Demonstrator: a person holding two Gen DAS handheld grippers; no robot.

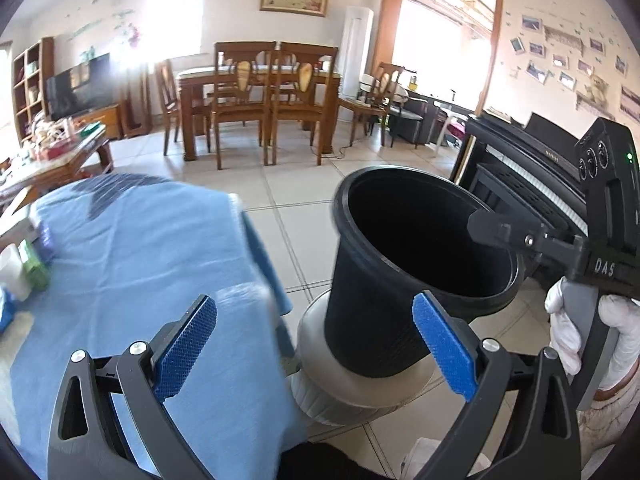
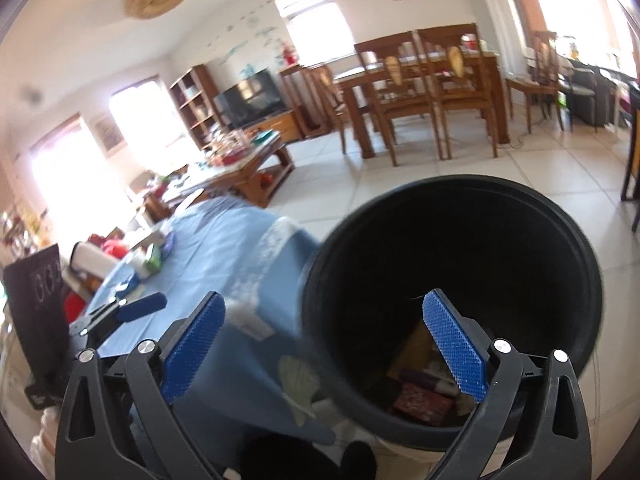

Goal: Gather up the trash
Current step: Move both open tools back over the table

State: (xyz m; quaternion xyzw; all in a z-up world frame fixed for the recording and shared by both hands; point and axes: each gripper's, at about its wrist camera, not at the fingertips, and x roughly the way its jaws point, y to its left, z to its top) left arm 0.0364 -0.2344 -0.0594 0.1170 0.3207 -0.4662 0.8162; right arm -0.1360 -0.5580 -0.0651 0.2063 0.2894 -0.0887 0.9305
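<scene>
Left tongs (image 1: 316, 350) spread wide, blue pads holding nothing, hanging over the edge of the blue-clothed desk (image 1: 132, 264) and the floor beside it. Right tongs (image 2: 326, 344) also gaping, empty, right pad dipping inside the mouth of the round black plastic trash bin (image 2: 452, 292).

Bin sits tilted on a white ribbed round base (image 1: 340, 388), just beside the desk edge. Trash in the bin's bottom: reddish wrapper, something yellowish, rest too dark to make out. From the left view the bin interior reads pure black.

White-gloved hand (image 1: 592, 340) grips the right tool's handle, partly cut off at frame edge. "DAS" readable on that tool's body. Small items at the desk's far left (image 1: 28, 268): green packet, white cup, blurred, labels unreadable. Black upright piano (image 1: 532, 168) behind the bin; lettering on it too small to read.
</scene>
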